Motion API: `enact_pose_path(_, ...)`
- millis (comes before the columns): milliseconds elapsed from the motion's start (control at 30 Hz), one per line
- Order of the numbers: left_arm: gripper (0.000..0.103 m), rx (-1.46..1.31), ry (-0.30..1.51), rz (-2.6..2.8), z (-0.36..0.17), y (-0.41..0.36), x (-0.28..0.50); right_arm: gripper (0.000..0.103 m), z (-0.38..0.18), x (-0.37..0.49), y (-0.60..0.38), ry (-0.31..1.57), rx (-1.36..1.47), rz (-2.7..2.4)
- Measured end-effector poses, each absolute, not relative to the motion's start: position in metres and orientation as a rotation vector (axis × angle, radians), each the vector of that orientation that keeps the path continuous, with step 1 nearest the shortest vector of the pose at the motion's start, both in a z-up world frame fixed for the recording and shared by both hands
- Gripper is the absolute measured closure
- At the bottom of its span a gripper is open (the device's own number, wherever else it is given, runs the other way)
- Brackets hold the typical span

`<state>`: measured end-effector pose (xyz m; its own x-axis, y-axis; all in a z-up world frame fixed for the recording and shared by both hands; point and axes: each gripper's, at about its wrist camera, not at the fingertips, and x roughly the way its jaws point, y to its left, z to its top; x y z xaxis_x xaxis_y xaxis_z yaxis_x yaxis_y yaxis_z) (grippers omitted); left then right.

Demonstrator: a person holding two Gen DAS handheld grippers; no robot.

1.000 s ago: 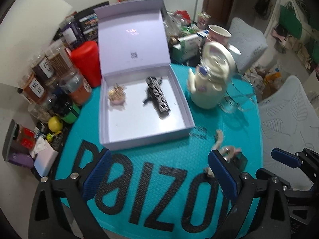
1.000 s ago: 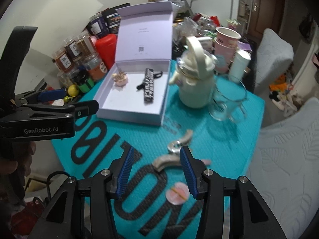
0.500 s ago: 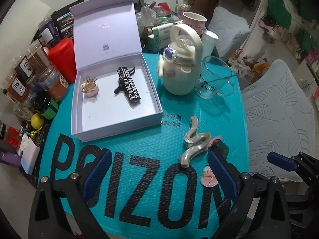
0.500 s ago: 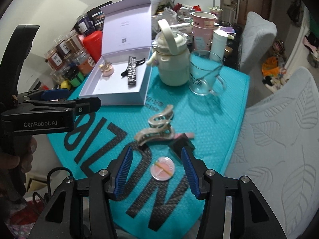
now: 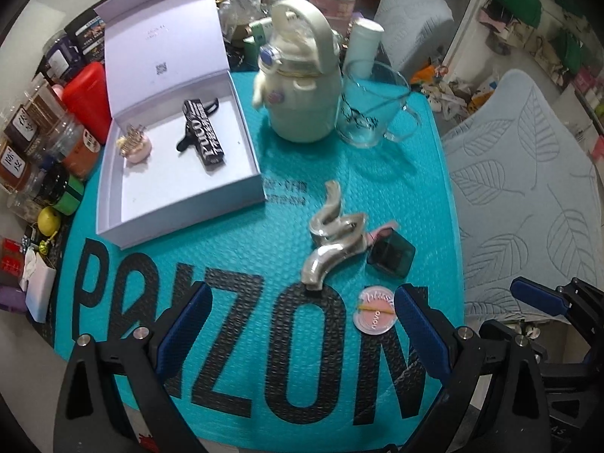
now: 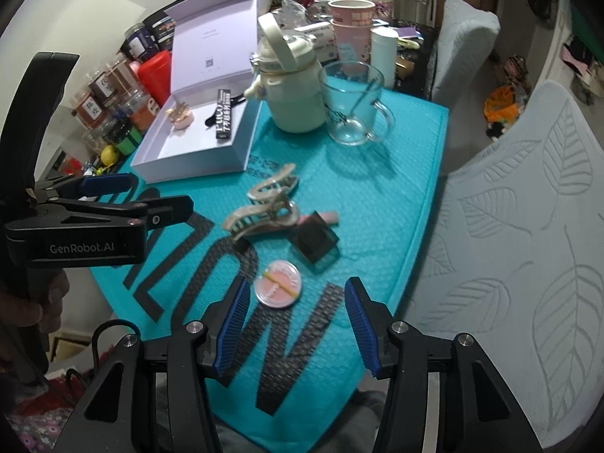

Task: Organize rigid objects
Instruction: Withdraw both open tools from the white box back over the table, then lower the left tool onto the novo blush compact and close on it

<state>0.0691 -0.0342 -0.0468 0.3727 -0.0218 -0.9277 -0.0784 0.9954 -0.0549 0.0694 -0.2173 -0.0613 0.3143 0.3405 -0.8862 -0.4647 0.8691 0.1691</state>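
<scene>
While both claws hang empty, left claw (image 5: 298,324) wide, right claw (image 6: 296,317) half-spread, the pink compact (image 6: 278,283) lies flat on the counter (image 6: 396,173) just ahead. Risk: thin disc skids from pads; hair clip (image 6: 264,207) beside could snag.

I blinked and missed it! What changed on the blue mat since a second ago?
Both tools pulled back toward the near edge of the mat. The right tool, open and empty, now sits just short of the pink round compact. The left tool is open too. Nothing was grabbed or let go. The hair claw, dark square case and box stayed put.
</scene>
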Motion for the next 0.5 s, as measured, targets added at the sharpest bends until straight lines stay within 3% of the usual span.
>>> enact_pose_path(500, 0.004, -0.107, 1.270, -0.019, -0.096, -0.078, 0.059, 0.051, -0.109, 0.072, -0.249, 1.224, -0.108, 0.525)
